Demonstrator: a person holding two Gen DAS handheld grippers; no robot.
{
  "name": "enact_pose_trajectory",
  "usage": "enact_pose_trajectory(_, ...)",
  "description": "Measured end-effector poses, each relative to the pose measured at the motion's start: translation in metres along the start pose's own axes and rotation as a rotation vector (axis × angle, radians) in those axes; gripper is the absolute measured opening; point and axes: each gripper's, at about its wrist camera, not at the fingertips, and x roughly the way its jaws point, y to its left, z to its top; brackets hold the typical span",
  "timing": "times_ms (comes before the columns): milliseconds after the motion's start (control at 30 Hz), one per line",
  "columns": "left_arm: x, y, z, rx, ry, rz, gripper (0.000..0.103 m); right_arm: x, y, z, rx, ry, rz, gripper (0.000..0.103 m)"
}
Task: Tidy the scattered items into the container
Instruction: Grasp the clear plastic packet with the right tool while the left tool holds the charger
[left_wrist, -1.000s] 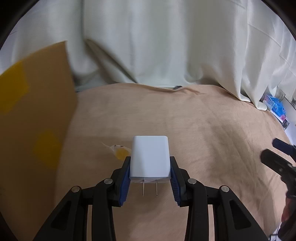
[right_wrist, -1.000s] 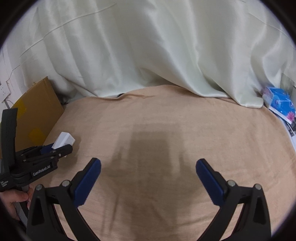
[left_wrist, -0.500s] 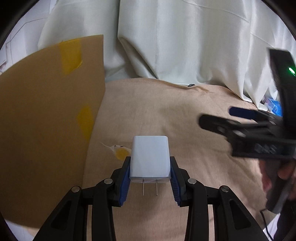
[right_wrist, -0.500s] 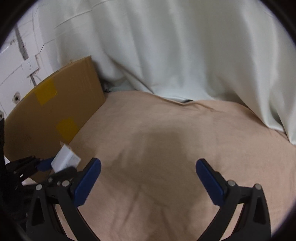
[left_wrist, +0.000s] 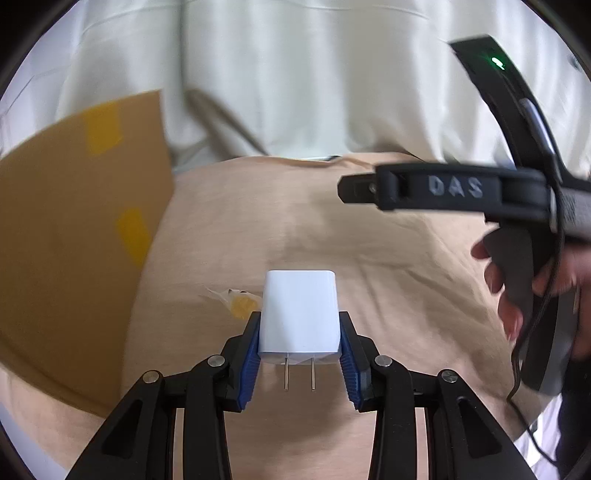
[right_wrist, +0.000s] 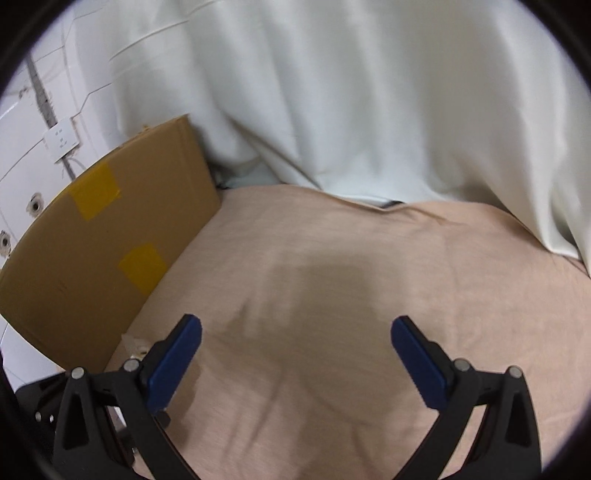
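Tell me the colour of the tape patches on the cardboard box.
Yellow tape patches, clearest in the right wrist view.

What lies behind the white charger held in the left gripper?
Just behind the white charger, at its left edge, a small yellowish wrapper lies on the beige cloth. The charger hides the wrapper's right end. The left gripper is shut on the charger.

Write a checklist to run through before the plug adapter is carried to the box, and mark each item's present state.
1. Left gripper shut on the white plug adapter: ok.
2. Adapter sits square, prongs toward the camera: ok.
3. Right gripper empty, jaws wide: ok.
4. Cardboard box in view at the left: ok.
5. Box opening free: cannot tell.
6. Small wrapper on the cloth tidied: not ok.
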Motion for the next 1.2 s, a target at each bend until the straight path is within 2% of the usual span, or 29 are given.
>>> enact_pose_trajectory(100,0.001,-0.016,-0.002,0.059,-0.015,0.023,0.039,-0.012,-0.018,-0.004,0.029,-0.005,-0.033,0.103)
enact_pose_trajectory(267,0.007,-0.024,0.004,0.080,-0.033,0.035,0.039,-0.032,-0.047,-0.008,0.075,-0.023,-0.074,0.103)
enact_pose_trajectory(567,0.028,-0.028,0.022,0.047,-0.022,-0.004,0.039,-0.038,-0.069,-0.017,0.116,-0.004,-0.109,0.103)
enact_pose_trajectory(700,0.042,-0.026,0.023,0.039,0.033,-0.017,0.041,-0.038,-0.067,-0.017,0.113,-0.001,-0.107,0.103)
enact_pose_trajectory(800,0.041,-0.023,0.017,0.044,0.024,0.008,0.053,-0.037,-0.068,-0.017,0.117,0.003,-0.105,0.103)
enact_pose_trajectory(833,0.039,-0.021,0.016,0.042,0.015,0.011,0.064,-0.036,-0.067,-0.017,0.116,0.005,-0.104,0.103)
enact_pose_trajectory(867,0.036,-0.018,0.014,0.036,0.000,0.011,0.070,-0.035,-0.066,-0.017,0.115,0.005,-0.103,0.103)
enact_pose_trajectory(1033,0.014,-0.006,0.001,0.032,-0.074,0.022,0.071,-0.036,-0.064,-0.017,0.110,0.000,-0.099,0.103)
enact_pose_trajectory(1200,0.015,-0.023,0.003,0.100,-0.102,0.044,0.071,-0.039,-0.066,-0.020,0.128,-0.018,-0.090,0.103)
